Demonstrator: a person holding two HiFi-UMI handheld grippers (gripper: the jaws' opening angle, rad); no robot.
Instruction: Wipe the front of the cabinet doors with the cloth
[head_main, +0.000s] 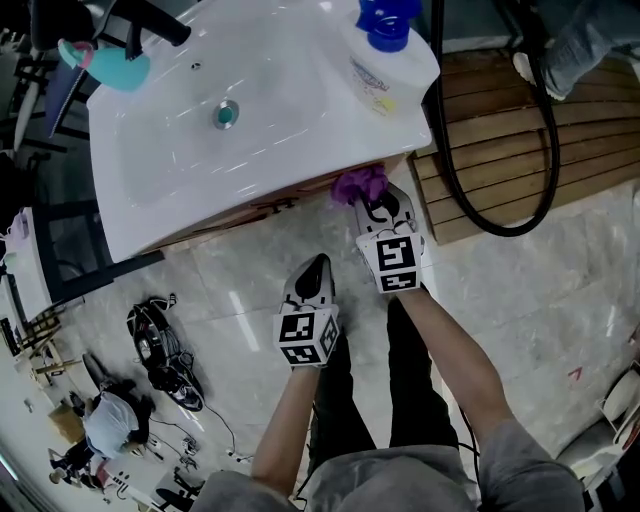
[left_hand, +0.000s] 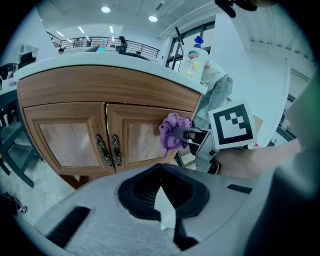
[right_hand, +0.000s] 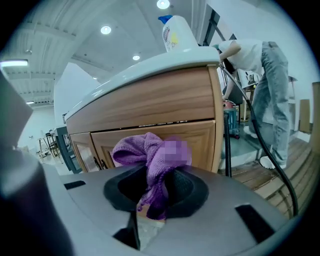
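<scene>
a pale marble-tile floor (head_main: 250, 290) runs up to a wooden cabinet under a white worktop (head_main: 300, 150) with a moulded basin. nearest the person, the left hand-held gripper (head_main: 320, 264) hangs back from the cabinet over the floor. its jaws are together with nothing between them, and they point toward the doors. just ahead and to its right, the right hand-held gripper (head_main: 372, 203) reaches in under the worktop's edge. its jaws are clamped on a bunched purple cloth (right_hand: 148, 159), with loose folds spilling out above them. the cloth sits at the upper right corner of the right door (left_hand: 142, 139), by the cabinet's right edge; whether it presses on the wood i cannot tell. the left door (left_hand: 65, 142) is closed, and two dark ornate handles (left_hand: 109, 150) stand side by side where the doors meet. on the worktop's far right corner stands a white bottle (head_main: 385, 55) with a blue cap. a black hose (head_main: 470, 190) loops over wooden decking (head_main: 500, 130) to the right.
</scene>
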